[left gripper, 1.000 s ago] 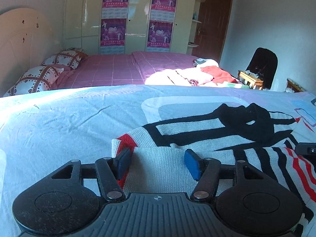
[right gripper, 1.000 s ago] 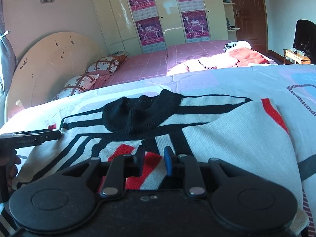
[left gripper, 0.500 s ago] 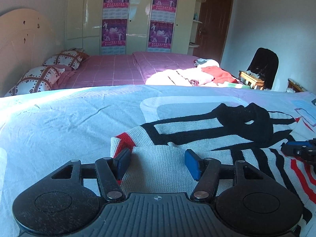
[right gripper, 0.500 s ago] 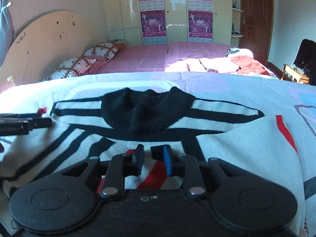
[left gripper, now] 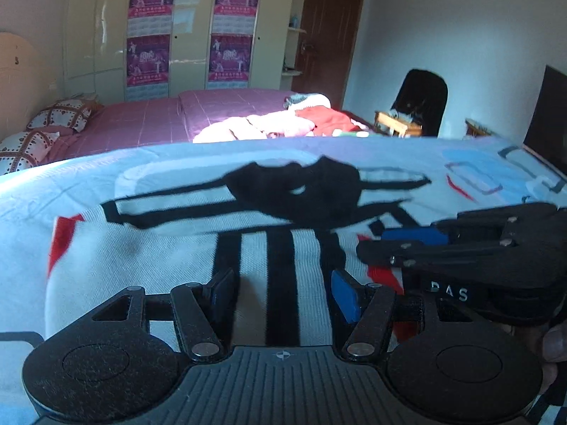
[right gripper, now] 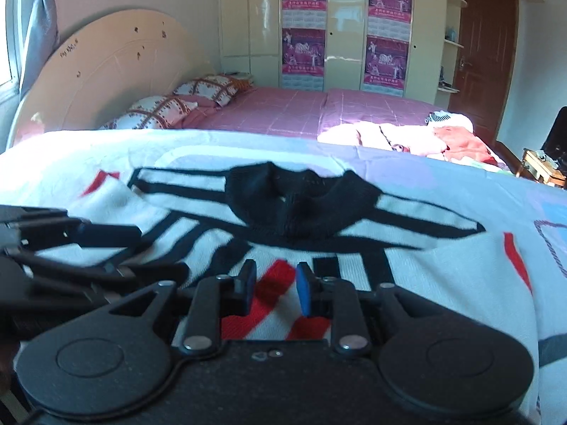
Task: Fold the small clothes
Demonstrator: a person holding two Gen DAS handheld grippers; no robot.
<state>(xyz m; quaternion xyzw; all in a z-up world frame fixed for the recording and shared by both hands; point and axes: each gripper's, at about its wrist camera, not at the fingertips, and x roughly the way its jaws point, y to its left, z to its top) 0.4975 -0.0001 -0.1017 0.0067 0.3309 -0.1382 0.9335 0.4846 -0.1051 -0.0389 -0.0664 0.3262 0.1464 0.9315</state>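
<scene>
Spread flat on the pale printed bedsheet (left gripper: pixel 354 152): 1 knitted sweater (left gripper: pixel 170 248), white with black stripes and red patches, its black collar (right gripper: pixel 301 205) at the far side from both cameras. Over the sweater's near part, just short of the collar: the left gripper (left gripper: pixel 280 294), jaws apart, 1 black stripe and white knit showing in the gap, blue pads (left gripper: pixel 343 295) clear of the cloth, nothing pinched. Right of the collar in the left wrist view, close beside the left gripper: the right gripper (right gripper: pixel 273 287), seen there from the side as a dark linkage with a blue pad. Its jaws only narrowly apart, above a red-and-white striped patch of the sweater; no fold of cloth visibly clamped between them. Hard to tell, from either view, whether the fingertips touch the knit. Beyond the collar, past the sheet's far edge: a second bed with a pink cover (right gripper: pixel 283 113), 2 patterned pillows (right gripper: pixel 156 113) towards its rounded headboard, and a loose heap of clothes (left gripper: pixel 283 124) in sunlight. Behind that bed: cream wardrobe doors carrying 4 purple posters (right gripper: pixel 303 49).
</scene>
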